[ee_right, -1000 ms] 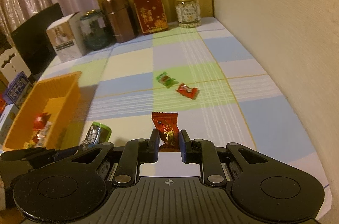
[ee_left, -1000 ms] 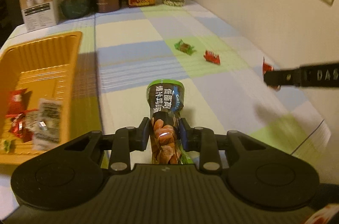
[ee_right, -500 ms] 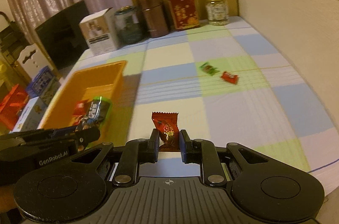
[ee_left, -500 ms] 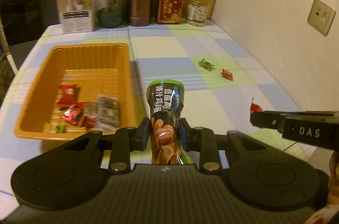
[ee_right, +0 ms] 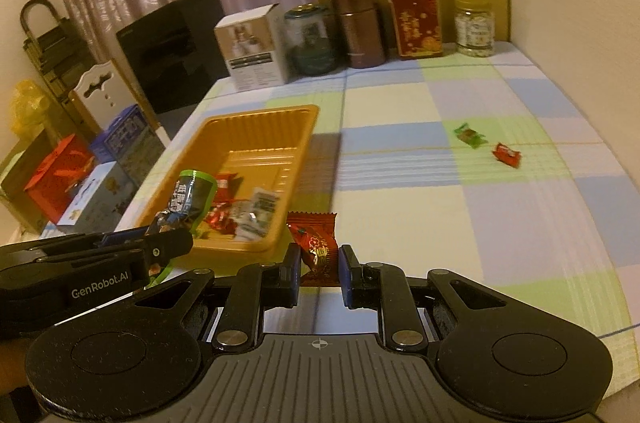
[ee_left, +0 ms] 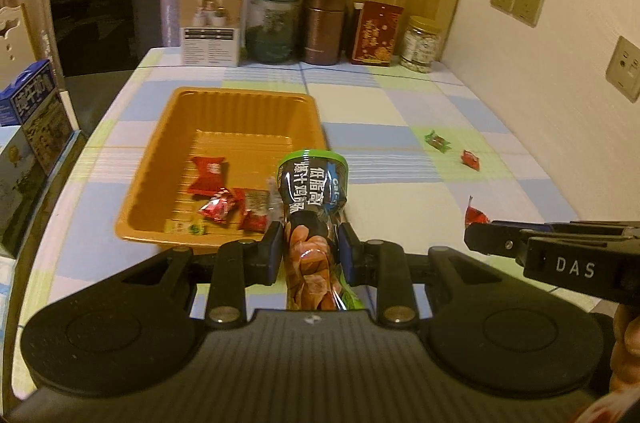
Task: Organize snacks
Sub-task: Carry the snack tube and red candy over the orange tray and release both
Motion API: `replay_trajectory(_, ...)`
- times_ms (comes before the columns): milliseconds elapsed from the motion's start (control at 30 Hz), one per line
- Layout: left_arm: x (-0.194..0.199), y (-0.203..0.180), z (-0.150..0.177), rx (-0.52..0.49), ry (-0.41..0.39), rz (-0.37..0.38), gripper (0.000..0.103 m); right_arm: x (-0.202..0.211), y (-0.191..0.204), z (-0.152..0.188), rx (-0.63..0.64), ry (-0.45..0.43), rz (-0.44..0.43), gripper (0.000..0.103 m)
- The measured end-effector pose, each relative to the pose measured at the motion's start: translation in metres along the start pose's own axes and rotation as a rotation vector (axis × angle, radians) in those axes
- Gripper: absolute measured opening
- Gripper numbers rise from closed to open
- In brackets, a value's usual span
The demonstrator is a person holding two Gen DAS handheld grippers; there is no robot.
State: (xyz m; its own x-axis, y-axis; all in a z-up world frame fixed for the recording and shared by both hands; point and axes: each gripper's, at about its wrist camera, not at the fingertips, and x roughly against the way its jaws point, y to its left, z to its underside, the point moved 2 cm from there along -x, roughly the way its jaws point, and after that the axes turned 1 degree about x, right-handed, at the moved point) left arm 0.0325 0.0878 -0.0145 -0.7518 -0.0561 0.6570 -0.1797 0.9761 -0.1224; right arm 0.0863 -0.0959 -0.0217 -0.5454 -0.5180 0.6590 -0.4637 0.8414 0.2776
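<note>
My left gripper point(ee_left: 312, 243) is shut on a green-topped chicken snack pack point(ee_left: 314, 199), held above the near right corner of the orange tray point(ee_left: 240, 99). The pack also shows in the right wrist view point(ee_right: 192, 193), over the tray point(ee_right: 264, 117). My right gripper point(ee_right: 319, 263) is shut on a red candy point(ee_right: 316, 243), held just right of the tray's near corner. The tray holds several wrapped snacks point(ee_left: 218, 209). A green candy point(ee_left: 437, 142) and a red candy point(ee_left: 471, 159) lie loose on the checked tablecloth at the right.
A white box point(ee_left: 211, 23), glass jar point(ee_left: 272, 23), brown canister point(ee_left: 325, 23), red box point(ee_left: 377, 35) and small jar point(ee_left: 421, 44) line the table's back edge. A wall with sockets point(ee_left: 624, 69) runs along the right. Boxes point(ee_left: 28, 127) stand off the table's left side.
Both grippers have pulled back and swung left toward the tray, each keeping its snack. The tray has come fully into both views.
</note>
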Motion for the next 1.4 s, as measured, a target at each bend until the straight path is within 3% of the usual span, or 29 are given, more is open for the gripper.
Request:
replay_trajectory(667,0.001,0.041,-0.008,0.027,-0.006,-0.042,0.026,-0.032,0.038,-0.013,0.054,0.021,-0.043,0.020)
replay_trajectory(1400,-0.053,0.087,-0.037,-0.005,0.034,-0.069,0.026,-0.103,0.065,-0.046,0.079,0.066,-0.075,0.020)
